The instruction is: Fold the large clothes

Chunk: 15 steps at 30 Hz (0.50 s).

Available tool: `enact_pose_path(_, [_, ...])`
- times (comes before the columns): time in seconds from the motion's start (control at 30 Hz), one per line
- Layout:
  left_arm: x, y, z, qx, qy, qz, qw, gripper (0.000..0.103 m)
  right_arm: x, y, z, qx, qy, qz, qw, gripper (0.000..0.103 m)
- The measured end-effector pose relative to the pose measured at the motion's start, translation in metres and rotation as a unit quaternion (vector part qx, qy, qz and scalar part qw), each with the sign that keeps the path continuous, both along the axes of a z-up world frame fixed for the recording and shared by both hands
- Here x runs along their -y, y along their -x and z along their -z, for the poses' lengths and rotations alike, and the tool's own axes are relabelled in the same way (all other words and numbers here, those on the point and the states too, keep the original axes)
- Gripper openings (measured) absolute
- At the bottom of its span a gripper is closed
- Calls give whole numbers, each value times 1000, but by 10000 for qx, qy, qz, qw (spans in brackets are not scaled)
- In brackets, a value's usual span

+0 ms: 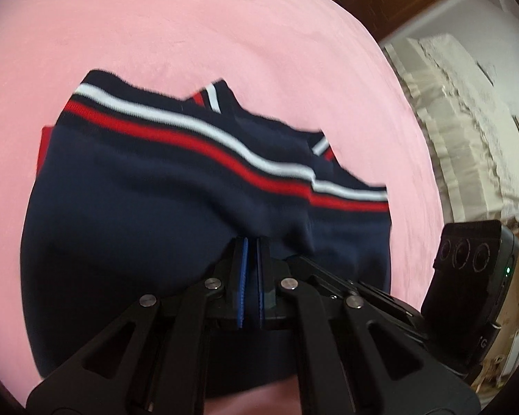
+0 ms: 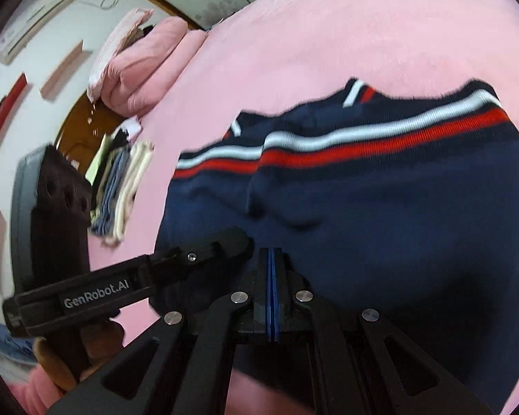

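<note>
A navy sweater (image 1: 155, 190) with a white and a red stripe lies on the pink bed cover (image 1: 190, 27), its striped hem at the far side. My left gripper (image 1: 252, 242) is shut, and navy fabric bunches and creases at its tips. In the right wrist view the same sweater (image 2: 380, 200) fills the centre and right. My right gripper (image 2: 271, 250) is shut too, with folds running out from its tips. The left gripper (image 2: 238, 238) pinches the cloth close beside it on the left. Both views are motion-blurred.
A stack of folded clothes (image 2: 121, 186) lies on the bed's left side, and pink pillows (image 2: 145, 55) sit behind it. A lace-covered piece of furniture (image 1: 467, 103) stands past the bed's right edge. The other gripper's camera housing (image 1: 467, 269) is close on the right.
</note>
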<state>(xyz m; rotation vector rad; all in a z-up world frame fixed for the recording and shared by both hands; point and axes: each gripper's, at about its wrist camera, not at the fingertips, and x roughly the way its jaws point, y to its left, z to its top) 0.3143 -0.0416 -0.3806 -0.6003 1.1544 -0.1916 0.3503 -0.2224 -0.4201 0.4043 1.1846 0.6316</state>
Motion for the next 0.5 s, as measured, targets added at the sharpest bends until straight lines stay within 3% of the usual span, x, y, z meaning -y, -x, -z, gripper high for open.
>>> enact_pose_path(0.23, [14, -45, 17, -7, -57, -193, 9998, 1, 14, -22, 11, 33, 53, -1, 10000, 0])
enact_pose_path(0.43, [0, -33, 10, 67, -474, -163, 9987, 1, 32, -36, 12, 135, 102, 163, 9997, 0])
enact_pose_path(0.5, [-12, -32, 10, 42, -440, -304, 9986, 1, 46, -43, 11, 202, 222, 382, 9988, 0])
